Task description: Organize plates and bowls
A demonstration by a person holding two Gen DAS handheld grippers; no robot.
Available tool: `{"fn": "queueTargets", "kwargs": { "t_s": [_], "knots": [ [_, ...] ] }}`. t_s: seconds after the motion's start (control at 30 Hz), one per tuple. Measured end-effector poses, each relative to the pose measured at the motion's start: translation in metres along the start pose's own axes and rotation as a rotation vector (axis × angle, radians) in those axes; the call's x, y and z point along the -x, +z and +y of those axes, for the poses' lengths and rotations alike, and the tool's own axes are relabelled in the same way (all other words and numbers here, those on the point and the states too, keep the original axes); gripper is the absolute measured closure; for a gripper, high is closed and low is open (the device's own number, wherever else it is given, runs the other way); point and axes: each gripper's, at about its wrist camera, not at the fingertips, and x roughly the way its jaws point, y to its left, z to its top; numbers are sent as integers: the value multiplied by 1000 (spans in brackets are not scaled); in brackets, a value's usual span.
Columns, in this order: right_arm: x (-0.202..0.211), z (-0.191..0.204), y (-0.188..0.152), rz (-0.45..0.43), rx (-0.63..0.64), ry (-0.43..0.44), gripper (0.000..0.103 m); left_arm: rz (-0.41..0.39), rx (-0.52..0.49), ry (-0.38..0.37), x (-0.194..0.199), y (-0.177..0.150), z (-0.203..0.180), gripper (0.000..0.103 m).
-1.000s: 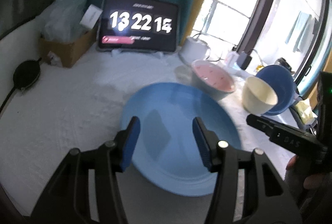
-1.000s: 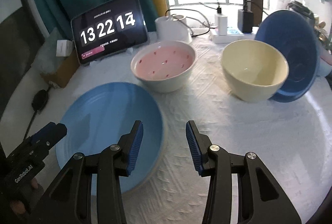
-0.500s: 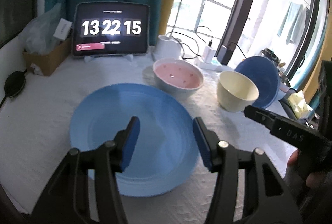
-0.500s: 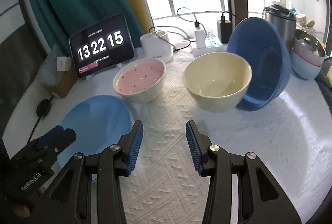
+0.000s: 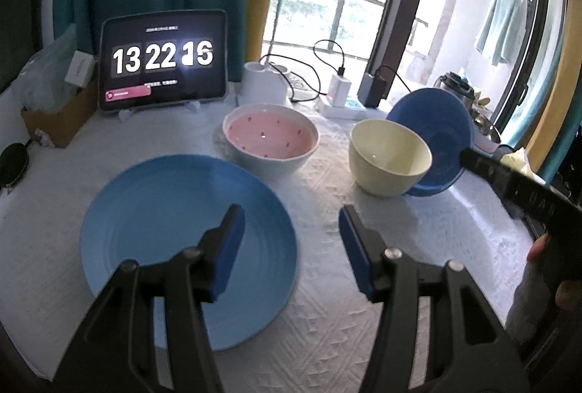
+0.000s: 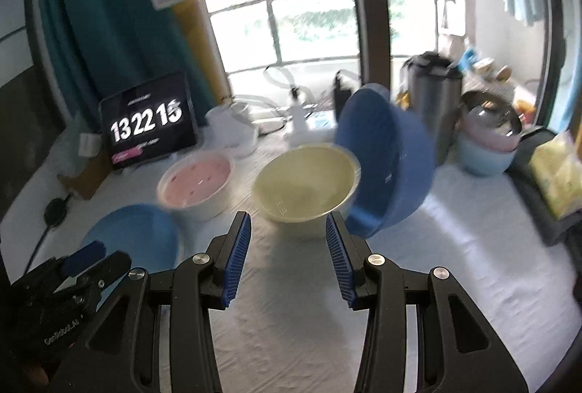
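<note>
A light blue plate (image 5: pixel 163 233) lies flat on the white cloth, and my left gripper (image 5: pixel 289 223) hangs open over its right rim, holding nothing. Behind it stand a pink bowl (image 5: pixel 271 140) and a cream bowl (image 5: pixel 387 162). A dark blue plate (image 5: pixel 442 134) leans tilted against the cream bowl's right side. In the right wrist view my right gripper (image 6: pixel 287 236) is open and empty, just in front of the cream bowl (image 6: pixel 305 185), with the pink bowl (image 6: pixel 198 182), light blue plate (image 6: pixel 134 236) and leaning dark blue plate (image 6: pixel 385 156) around it.
A tablet (image 5: pixel 162 60) showing a clock stands at the back beside a cardboard box (image 5: pixel 54 116), a white lamp base (image 5: pixel 263 83) and chargers with cables (image 5: pixel 342 89). At the far right sit a steel kettle (image 6: pixel 429 94), stacked pastel bowls (image 6: pixel 485 149) and a yellow packet (image 6: pixel 554 174).
Both grippers have drawn back and risen, so the dishes look smaller and farther away. The left gripper has shifted right off the light blue plate's middle. The right view now centres on the cream bowl.
</note>
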Motion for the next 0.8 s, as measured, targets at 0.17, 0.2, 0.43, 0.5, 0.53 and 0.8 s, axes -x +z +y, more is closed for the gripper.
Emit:
{"fn": "queueTargets", "kwargs": {
  "t_s": [0.17,0.2,0.43,0.5,0.53,0.8],
  "knots": [
    [2,-21,10,-32,-11,-58,58,-10,-12,-12,-3,4,-12,46],
    [1,-26,11,-34,-18,-67,58,-12,-13,-14,-4,4,-15,46],
    [-7,-49,9,-24,-45,-114,58,6,-31,-26,-21,8,-31,41],
    [-11,-52,9,-18,-46,-123,58,8,-34,-26,-24,9,-35,41],
    [-13,-54,10,-17,-46,-127,58,9,-34,-26,-25,10,-37,41],
    [-36,-72,17,-9,-57,-186,58,19,-43,-18,-36,12,-47,41]
  ]
}}
